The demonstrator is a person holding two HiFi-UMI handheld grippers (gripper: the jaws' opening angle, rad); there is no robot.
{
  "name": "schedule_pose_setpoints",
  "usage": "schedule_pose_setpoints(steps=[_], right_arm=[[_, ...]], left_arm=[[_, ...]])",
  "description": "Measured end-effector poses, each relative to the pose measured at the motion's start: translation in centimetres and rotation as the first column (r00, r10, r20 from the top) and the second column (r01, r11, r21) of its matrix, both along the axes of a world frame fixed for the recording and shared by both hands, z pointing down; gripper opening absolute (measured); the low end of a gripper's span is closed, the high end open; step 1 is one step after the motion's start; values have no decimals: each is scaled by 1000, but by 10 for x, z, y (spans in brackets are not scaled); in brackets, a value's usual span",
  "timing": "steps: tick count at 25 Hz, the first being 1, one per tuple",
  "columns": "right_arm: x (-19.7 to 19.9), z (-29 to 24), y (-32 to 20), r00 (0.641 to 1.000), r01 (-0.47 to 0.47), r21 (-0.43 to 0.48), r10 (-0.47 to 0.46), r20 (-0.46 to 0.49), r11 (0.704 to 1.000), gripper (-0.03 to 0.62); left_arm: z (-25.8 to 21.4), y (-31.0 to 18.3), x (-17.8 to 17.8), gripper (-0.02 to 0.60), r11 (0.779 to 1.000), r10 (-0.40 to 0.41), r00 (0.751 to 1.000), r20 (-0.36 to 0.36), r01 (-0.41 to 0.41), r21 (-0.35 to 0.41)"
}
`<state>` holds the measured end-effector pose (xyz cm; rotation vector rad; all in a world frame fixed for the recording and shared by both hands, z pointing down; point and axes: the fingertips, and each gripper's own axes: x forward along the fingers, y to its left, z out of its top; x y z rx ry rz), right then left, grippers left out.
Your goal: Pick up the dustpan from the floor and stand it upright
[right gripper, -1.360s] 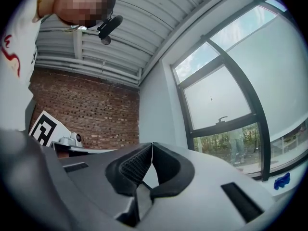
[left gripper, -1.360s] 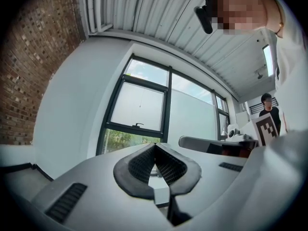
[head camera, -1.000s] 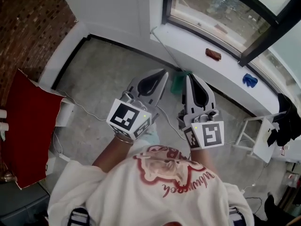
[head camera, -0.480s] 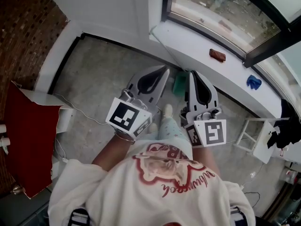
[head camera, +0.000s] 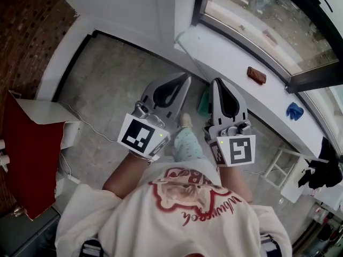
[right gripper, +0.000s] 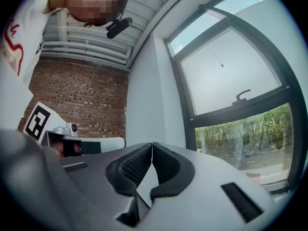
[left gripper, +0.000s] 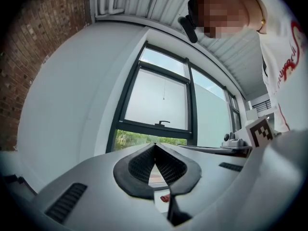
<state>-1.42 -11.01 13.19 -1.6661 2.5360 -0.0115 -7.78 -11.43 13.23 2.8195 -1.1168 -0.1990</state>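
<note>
Dustpan (head camera: 203, 103), seemingly the green shape on the floor (head camera: 118, 74) at frame centre, under the window sill (head camera: 236, 63), partly hidden between the grippers, left gripper (head camera: 186, 79) jaws pressed together on nothing, right gripper (head camera: 216, 82) likewise closed, empty.

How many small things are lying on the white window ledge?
2: a reddish-brown block midway along the ledge, a blue item further right. Others may be hidden.
</note>
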Motion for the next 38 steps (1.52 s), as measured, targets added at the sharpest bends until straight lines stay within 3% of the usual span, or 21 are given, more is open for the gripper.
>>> schedule_pose_setpoints(steps=[3,8,15,18,22,30,34,38], right_arm=[[7,20,-42,1000,19,-21,-20,-12,1000,25],[15,68,-107,993,78,-36,-81,-86,996,25],[1,132,-174,978,164,-94,-175,-116,982,26],[-12,165,-196,966,216,-138,-232,-117,967,35],[-22,209,-221,953,258,-203,-284,-109,945,102],[-29,255,-256,940,295,-251,-327,-97,922,123],[-25,270,-273,934,307,-271,-344,-101,912,130],[-23,291,-286,919,321,-289,-370,-136,902,139]], left_arm=[[16,-36,5,18,1000,-8,1000,-12,8,-8],[49,-88,10,18,998,-55,998,25,56,-35],[94,-135,4,19,991,-101,994,34,103,-80],[110,-148,-2,19,990,-101,995,9,101,-93],[132,-160,-8,18,986,-123,992,2,122,-117],[159,-191,-8,19,973,-170,985,6,168,-160],[157,-208,3,18,980,-160,987,7,160,-118],[160,-219,10,19,980,-154,988,-16,151,-129]])
